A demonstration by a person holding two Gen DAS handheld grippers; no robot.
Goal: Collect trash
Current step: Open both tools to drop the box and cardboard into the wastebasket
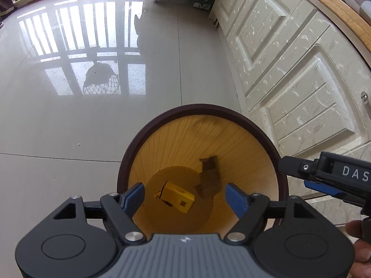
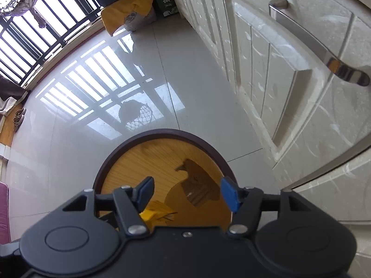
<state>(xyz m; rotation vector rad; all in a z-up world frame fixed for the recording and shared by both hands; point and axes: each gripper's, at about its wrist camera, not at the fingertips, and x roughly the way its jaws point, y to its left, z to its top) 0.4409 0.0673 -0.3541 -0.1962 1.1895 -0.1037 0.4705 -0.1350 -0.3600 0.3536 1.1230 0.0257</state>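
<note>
The bin (image 1: pixel 201 159) stands on the floor (image 1: pixel 69 127), just left of the cabinets (image 1: pixel 301 81). A box (image 1: pixel 177 195) lies in its bottom, with a scrap (image 1: pixel 208 173) to its right. Both grippers hang above the bin, the right gripper (image 1: pixel 301 176) nearer the cabinets. A bag (image 2: pixel 129 14) sits far behind by the window (image 2: pixel 34 34).

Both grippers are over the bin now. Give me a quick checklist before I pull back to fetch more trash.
1. Left gripper empty: ok, jaws apart, nothing between the pads.
2. Right gripper empty: ok, jaws apart, nothing held.
3. Yellow box inside the bin: ok, it lies on the bottom.
4. Bin upright on the floor: ok, rim looks level and round.
5. Grippers clear of each other: ok, apart in the left wrist view, the right one beside the bin's rim.
6. More trash on the floor: cannot tell; only a tiny white speck shows.
</note>
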